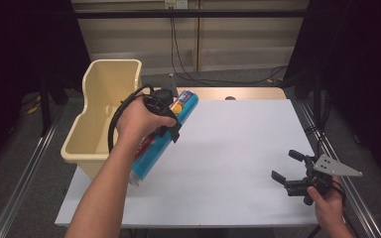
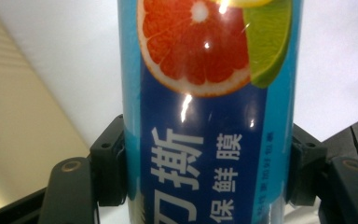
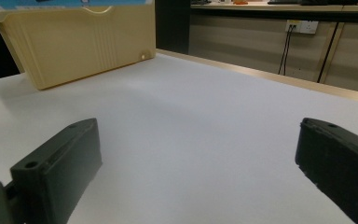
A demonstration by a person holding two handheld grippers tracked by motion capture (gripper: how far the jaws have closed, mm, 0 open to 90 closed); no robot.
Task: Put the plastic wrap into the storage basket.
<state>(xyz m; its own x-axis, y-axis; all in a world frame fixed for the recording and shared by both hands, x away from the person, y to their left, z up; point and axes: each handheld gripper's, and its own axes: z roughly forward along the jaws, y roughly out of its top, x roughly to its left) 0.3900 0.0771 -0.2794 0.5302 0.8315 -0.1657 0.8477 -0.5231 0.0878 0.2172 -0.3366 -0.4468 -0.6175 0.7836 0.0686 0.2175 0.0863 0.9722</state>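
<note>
- Nearest the person, the right claw (image 1: 288, 168) rests at the near right corner of the desk (image 1: 238, 148), its jaws spread wide with nothing between them; in the right gripper view they frame bare white desk.
- Well to the left of it and farther out, the left claw (image 1: 171, 116) is clenched across the blue tube (image 1: 166, 134), a long cling-film roll printed with citrus slices.
- In the left gripper view the two jaws press the tube's (image 2: 209, 140) sides, so the grip runs square across its long axis and sits partway along its length.
- The tube's axis runs slantwise in the high view: its low end points toward the near left edge of the desk, its far end up and away to the right.
- It seems to be held clear of the desk, though the forearm hides its underside, so that is a guess.
- Just beyond and to the left stands the cream bin (image 1: 87, 129), open side up; the tube lies along its right wall, very close to the rim.
- The coming move likely turns on this: the bin lies to the left of the held tube, so the left hand is far nearer than the right.
</note>
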